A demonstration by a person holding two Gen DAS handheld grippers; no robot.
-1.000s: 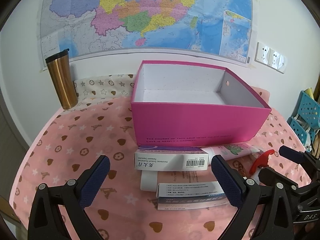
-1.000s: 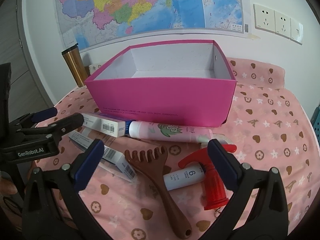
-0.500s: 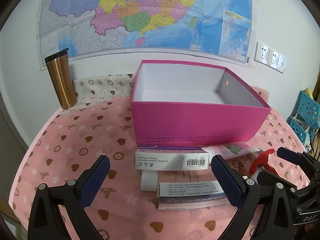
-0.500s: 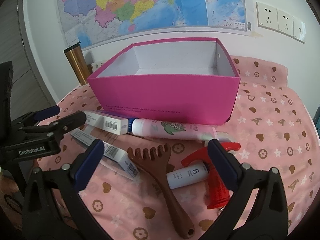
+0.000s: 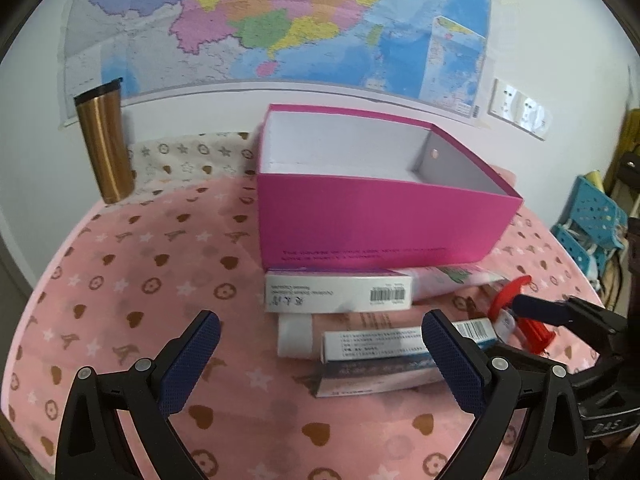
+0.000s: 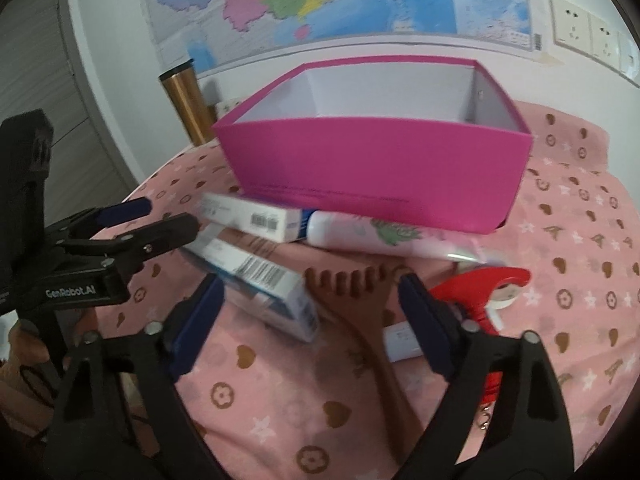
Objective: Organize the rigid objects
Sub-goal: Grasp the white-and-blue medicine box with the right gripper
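A colourful wall map (image 5: 280,20) hangs over a table spread with a pink cloth (image 5: 132,280) printed with hearts and stars, and a copper tumbler (image 5: 105,144) stands upright at the back left near the wall. An open pink box (image 5: 372,220) sits mid-table, its white inside showing nothing in the part that can be seen. The things to sort lie on the cloth in front of it: a white carton (image 5: 338,292) right against the box's front wall, a pale pink tube (image 6: 384,236) end-on beside it, a blue-and-white carton (image 6: 256,284) nearer the cameras, a brown wooden comb (image 6: 360,300), a small white bottle (image 6: 400,340) partly hidden, and a red spray trigger (image 6: 484,280) at the right. The left gripper (image 5: 320,354) hangs low over the cloth with its blue pads spread wide, empty — the blue-and-white carton lies just ahead of its right finger. The right gripper (image 6: 312,320) is likewise spread and empty, its fingers straddling the comb's head and the carton's end.
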